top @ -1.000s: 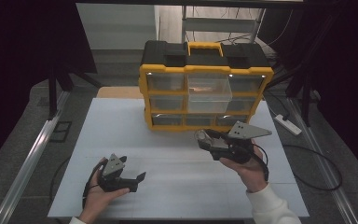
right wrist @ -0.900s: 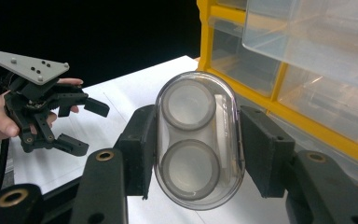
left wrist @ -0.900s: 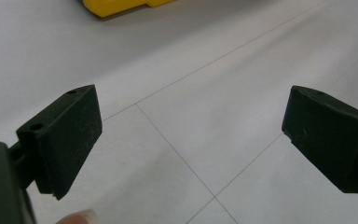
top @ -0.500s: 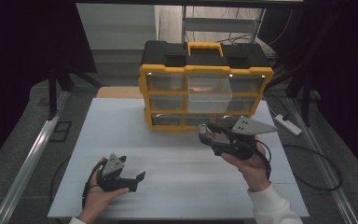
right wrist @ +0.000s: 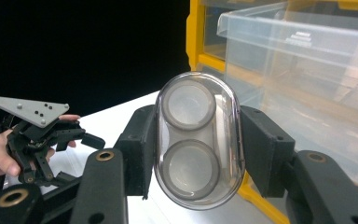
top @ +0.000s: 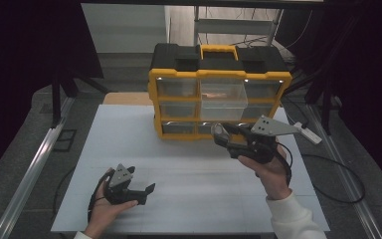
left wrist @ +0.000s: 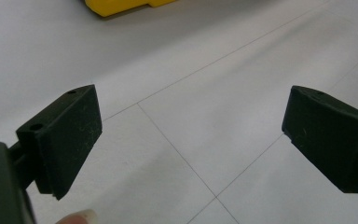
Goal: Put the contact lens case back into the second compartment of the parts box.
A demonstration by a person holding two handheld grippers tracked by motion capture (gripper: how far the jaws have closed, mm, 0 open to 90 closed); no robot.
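Observation:
A yellow and black drawer organizer (top: 219, 94) stands at the back of the white table (top: 179, 159). Its clear middle drawer (top: 224, 102) is pulled out and looms close in the right gripper view (right wrist: 307, 70). My right gripper (top: 222, 136) hovers just in front of the organizer's lower drawers, shut on a clear oval case (right wrist: 196, 140) with two round discs inside. The case (top: 220, 132) sits upright between the pads (right wrist: 265, 149). My left gripper (top: 140, 180) rests low at the front left, open with nothing between its jaws (left wrist: 191, 135).
A white power strip (top: 308, 133) lies at the table's right edge beside the organizer. A corner of the yellow organizer (left wrist: 116, 5) shows far ahead of the left gripper. Metal rails run along the floor on both sides, and dark curtains surround the table.
My right gripper has risen a little with the clear case, staying in front of the organizer. The left gripper has not moved.

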